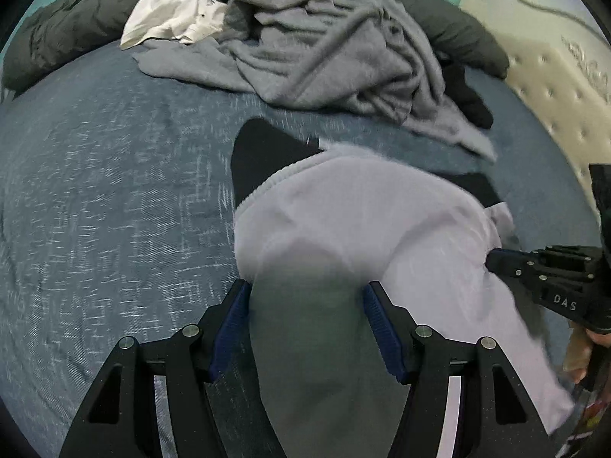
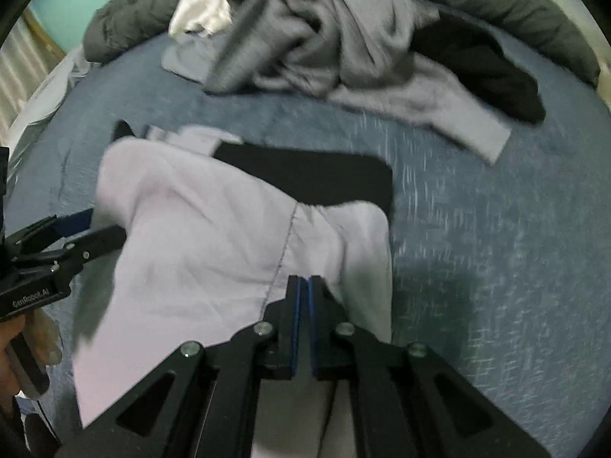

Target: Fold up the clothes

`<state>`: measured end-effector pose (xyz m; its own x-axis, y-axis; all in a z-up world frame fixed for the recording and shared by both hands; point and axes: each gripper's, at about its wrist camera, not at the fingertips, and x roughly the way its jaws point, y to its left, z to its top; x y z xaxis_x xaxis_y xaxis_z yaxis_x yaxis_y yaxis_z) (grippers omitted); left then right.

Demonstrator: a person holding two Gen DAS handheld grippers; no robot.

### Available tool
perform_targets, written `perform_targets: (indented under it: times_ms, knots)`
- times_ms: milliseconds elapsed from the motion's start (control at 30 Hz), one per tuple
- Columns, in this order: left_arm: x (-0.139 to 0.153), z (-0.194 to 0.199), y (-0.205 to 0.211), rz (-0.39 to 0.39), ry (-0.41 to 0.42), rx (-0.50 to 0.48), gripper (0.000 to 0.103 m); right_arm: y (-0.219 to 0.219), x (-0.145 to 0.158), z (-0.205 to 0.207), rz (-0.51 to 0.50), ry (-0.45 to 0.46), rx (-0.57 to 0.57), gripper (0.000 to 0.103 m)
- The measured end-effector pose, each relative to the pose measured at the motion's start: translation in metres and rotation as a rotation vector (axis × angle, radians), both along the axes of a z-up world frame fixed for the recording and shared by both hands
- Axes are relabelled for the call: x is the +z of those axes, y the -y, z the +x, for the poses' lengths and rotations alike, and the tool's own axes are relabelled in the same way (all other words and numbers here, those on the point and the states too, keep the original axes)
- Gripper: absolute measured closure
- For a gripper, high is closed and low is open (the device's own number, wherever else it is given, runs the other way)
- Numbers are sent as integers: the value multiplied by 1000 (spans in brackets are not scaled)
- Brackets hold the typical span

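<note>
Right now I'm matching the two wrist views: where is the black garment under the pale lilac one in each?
Left wrist: black garment at centre, above the lilac garment.
Right wrist: upper centre, a dark band.
Shared landmark: grey clothes pile at the top of both.

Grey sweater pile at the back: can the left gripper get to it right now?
Probably not: the left gripper is open, but the lavender garment drapes between its fingers, blocking the way to the grey sweater pile.
</note>
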<state>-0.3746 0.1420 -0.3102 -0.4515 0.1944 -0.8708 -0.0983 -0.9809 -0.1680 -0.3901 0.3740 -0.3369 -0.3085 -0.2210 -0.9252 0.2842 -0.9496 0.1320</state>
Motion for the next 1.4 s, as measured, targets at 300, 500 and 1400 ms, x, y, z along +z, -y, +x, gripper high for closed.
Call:
perform_targets:
  times_ms: [300,500,1400]
  knots:
    - [35,44,0,-11,-35,-6,37,-11,26,17,-29,-9,11,101]
    - [36,93,-24,-24,-11,-49,37,-23,64,84,-114,-31,78,101]
    - [35,155,-7,119,52,6,30,-76,58,149,-190,6,-139,94]
